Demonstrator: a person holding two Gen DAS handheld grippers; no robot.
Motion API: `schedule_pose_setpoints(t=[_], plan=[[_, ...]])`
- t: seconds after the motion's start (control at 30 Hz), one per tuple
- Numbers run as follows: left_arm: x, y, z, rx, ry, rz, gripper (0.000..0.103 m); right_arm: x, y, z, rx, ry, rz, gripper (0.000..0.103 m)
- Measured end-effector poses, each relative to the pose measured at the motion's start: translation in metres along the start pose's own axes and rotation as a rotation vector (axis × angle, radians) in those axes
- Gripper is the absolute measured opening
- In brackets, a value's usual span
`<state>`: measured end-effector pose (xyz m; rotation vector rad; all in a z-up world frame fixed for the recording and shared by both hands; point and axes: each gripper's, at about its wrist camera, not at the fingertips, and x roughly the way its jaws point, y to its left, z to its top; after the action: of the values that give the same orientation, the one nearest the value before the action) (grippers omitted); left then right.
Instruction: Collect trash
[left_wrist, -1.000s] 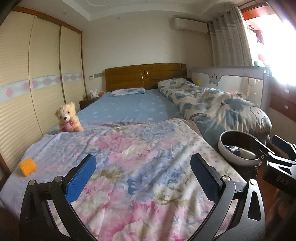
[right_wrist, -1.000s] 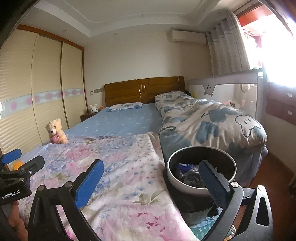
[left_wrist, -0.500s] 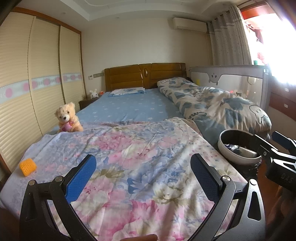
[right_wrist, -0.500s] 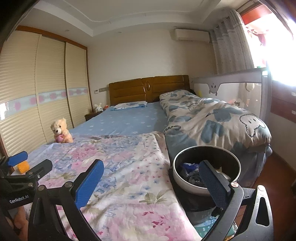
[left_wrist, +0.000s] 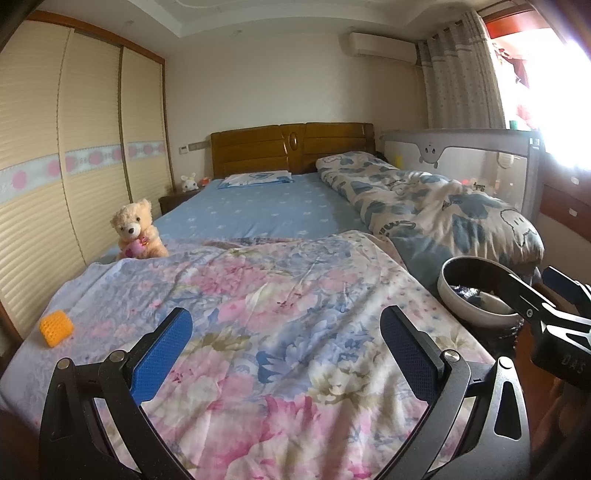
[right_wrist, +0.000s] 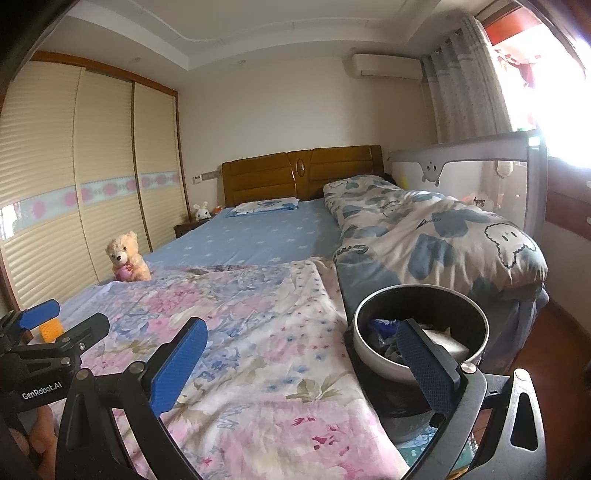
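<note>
Both grippers held over the foot of the bed, fingers spread wide, nothing gripped.

The left gripper (left_wrist: 284, 343) and right gripper (right_wrist: 299, 350) hang above the pink and blue floral quilt (left_wrist: 258, 295). A round white bin with a black liner (right_wrist: 419, 328) stands at the bed's near right corner, with dark crumpled trash (right_wrist: 380, 332) inside. A small orange knitted block (left_wrist: 56, 327) lies on the quilt's near left edge, well apart from the bin. A beige teddy bear (left_wrist: 136, 232) sits farther back on the left.

left gripper (left_wrist: 286, 345) agape, right gripper (right_wrist: 301, 356) agape
</note>
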<state>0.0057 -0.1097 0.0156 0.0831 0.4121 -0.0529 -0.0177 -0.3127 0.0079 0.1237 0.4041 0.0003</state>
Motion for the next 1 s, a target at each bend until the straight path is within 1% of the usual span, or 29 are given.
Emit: schedule_pose_setpoints(t=[1.0], plan=[[-0.0007, -0.0024, -0.0017, 0.003, 0.007, -0.017, 0.103, -0.0025, -0.0002, 0.0, 0.008, 0.001, 0.006, 0.103]])
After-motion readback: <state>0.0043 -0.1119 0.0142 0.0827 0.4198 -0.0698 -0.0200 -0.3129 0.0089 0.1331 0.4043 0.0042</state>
